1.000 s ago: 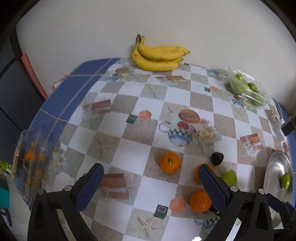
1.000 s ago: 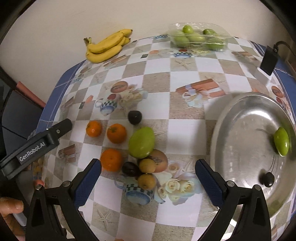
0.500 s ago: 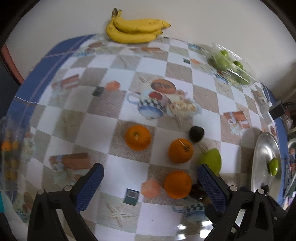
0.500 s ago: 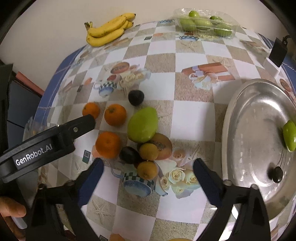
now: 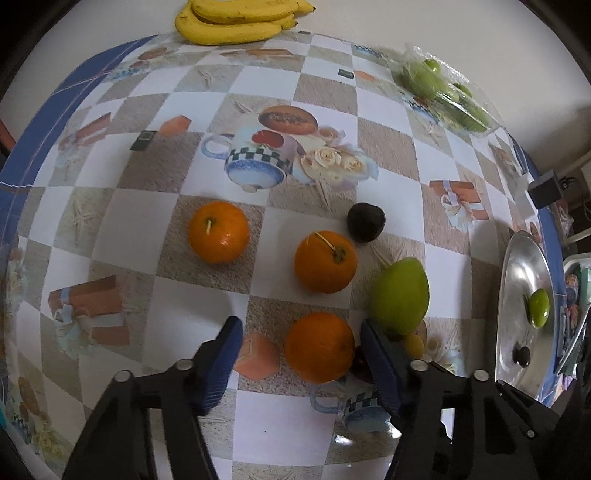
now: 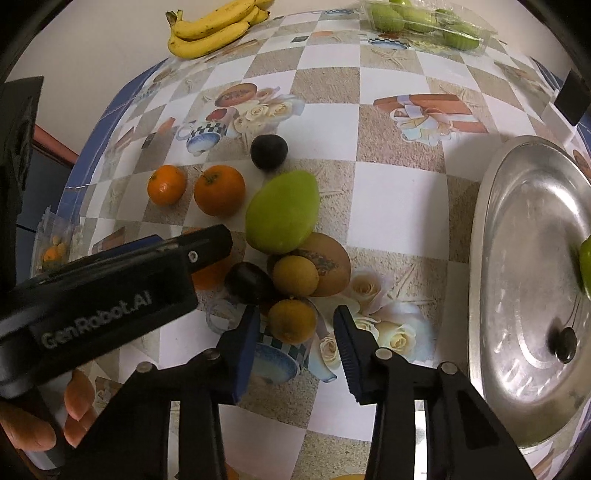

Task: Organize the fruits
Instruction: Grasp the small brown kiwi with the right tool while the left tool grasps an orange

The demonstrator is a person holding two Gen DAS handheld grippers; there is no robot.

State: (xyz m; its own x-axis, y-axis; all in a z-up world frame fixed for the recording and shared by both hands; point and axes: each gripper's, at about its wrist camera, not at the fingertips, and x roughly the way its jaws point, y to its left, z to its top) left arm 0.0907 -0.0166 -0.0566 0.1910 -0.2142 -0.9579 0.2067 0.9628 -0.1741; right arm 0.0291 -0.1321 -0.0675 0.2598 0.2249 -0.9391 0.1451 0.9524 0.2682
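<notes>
Loose fruit lies on the checkered tablecloth. My left gripper (image 5: 301, 341) is open with its jaws either side of the nearest orange (image 5: 319, 347), not touching it. Two more oranges (image 5: 325, 261) (image 5: 218, 232), a dark plum (image 5: 365, 222) and a green mango (image 5: 400, 295) lie beyond. My right gripper (image 6: 293, 326) is open around a small brown fruit (image 6: 291, 321). A second brown fruit (image 6: 297, 276), a dark plum (image 6: 248, 283) and the mango (image 6: 282, 211) lie just past it. The left gripper's body (image 6: 110, 295) hides the nearest orange in the right wrist view.
A steel tray (image 6: 517, 295) at the right holds a small green fruit (image 5: 538, 307) and a dark one (image 6: 565, 345). Bananas (image 6: 212, 31) and a clear pack of green fruit (image 6: 424, 20) lie at the far edge. A black adapter (image 5: 546, 192) sits near the right edge.
Both grippers have moved down and forward toward the fruit and narrowed their jaws. The left now straddles the nearest orange, the right straddles the small brown fruit.
</notes>
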